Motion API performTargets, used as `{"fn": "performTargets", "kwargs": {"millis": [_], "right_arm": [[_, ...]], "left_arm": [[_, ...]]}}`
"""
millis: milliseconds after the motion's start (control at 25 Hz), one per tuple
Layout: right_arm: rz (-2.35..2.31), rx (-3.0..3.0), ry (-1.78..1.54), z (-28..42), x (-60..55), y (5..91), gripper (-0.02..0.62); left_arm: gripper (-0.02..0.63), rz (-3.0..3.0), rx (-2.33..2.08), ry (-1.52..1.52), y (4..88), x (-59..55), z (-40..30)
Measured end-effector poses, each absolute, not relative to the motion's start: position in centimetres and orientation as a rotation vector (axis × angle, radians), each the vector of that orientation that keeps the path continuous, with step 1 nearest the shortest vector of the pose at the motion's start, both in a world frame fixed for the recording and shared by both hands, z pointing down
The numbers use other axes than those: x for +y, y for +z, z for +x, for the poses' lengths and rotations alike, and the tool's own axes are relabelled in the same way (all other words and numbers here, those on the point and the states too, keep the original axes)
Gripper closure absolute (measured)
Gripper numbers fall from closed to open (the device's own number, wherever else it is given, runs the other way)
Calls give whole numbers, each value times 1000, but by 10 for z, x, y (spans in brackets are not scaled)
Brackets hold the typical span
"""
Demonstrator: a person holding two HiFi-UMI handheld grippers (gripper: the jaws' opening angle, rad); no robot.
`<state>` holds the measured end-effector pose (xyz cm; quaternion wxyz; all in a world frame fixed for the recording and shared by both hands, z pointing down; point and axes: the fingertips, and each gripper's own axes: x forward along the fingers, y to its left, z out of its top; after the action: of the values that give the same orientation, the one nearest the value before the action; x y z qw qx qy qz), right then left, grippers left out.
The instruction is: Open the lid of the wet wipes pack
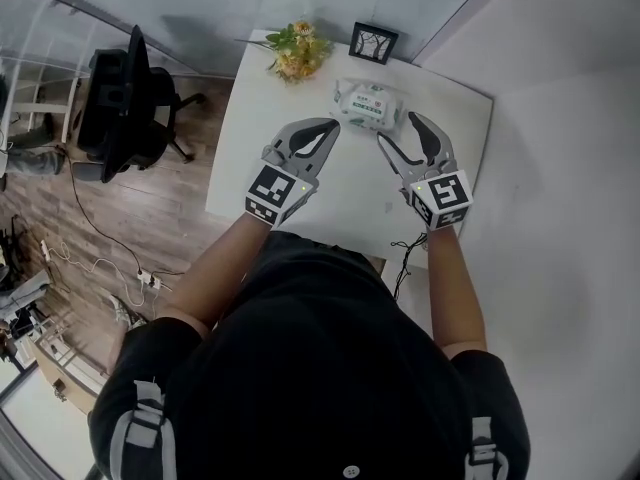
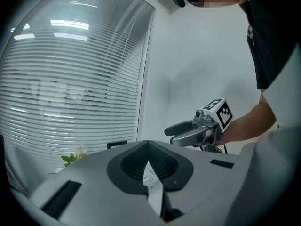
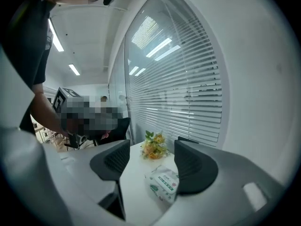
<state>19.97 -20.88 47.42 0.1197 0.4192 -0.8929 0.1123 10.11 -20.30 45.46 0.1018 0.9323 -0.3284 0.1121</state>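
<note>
Wet wipes pack (image 1: 368,105) lay toward the table's (image 1: 350,193) far edge, just ahead of my left tongs (image 1: 335,125), jaws pressed together, and right tongs (image 1: 397,128), spread wide, gripping nothing. Bare tabletop flanked it. Its long axis followed that edge; soft white wrapper, green-printed face up. Flowers (image 1: 295,53) stood beyond.

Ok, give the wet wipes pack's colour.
The wet wipes pack is white with green print; right gripper view shows it best.
</note>
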Motion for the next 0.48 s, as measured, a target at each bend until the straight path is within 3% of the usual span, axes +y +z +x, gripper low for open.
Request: {"fn": "performTargets", "kwargs": {"millis": [480], "right_arm": [[1140,-2437,365,203,-263,557,304]], "left_arm": [[600,2653,-925,468,527,-254,113]]}}
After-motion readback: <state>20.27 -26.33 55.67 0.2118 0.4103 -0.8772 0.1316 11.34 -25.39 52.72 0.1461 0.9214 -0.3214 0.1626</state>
